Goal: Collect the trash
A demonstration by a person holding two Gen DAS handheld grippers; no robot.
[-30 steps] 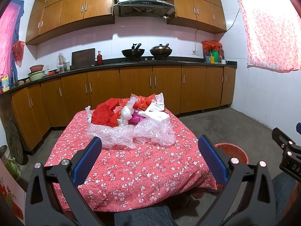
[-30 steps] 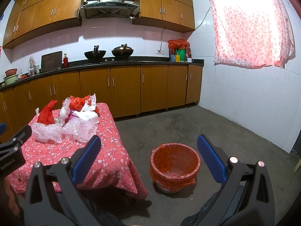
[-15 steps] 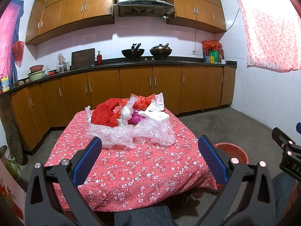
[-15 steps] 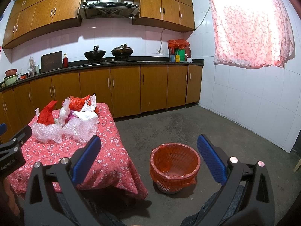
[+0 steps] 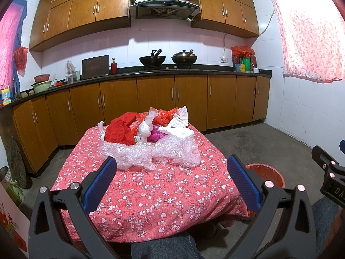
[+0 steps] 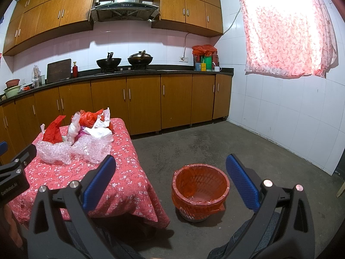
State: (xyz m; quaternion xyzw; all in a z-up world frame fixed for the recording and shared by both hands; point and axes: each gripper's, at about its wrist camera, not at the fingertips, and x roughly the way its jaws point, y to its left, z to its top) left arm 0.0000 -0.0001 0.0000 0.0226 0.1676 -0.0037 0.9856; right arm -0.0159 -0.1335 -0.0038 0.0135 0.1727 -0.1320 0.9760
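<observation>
Trash heaped on floral-clothed table; lined bin apparently empty; both jaws spread.

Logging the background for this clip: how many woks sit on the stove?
2: the open wok on the left burner, the lidded wok on the right burner, side by side beneath the range hood.

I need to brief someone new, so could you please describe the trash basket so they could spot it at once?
Start at the low table with the red floral cloth; on the concrete floor just to its right stands a round orange plastic lattice basket. Its red plastic bag liner and its place on the floor set it apart from the loose wrappings piled on the table.
</observation>
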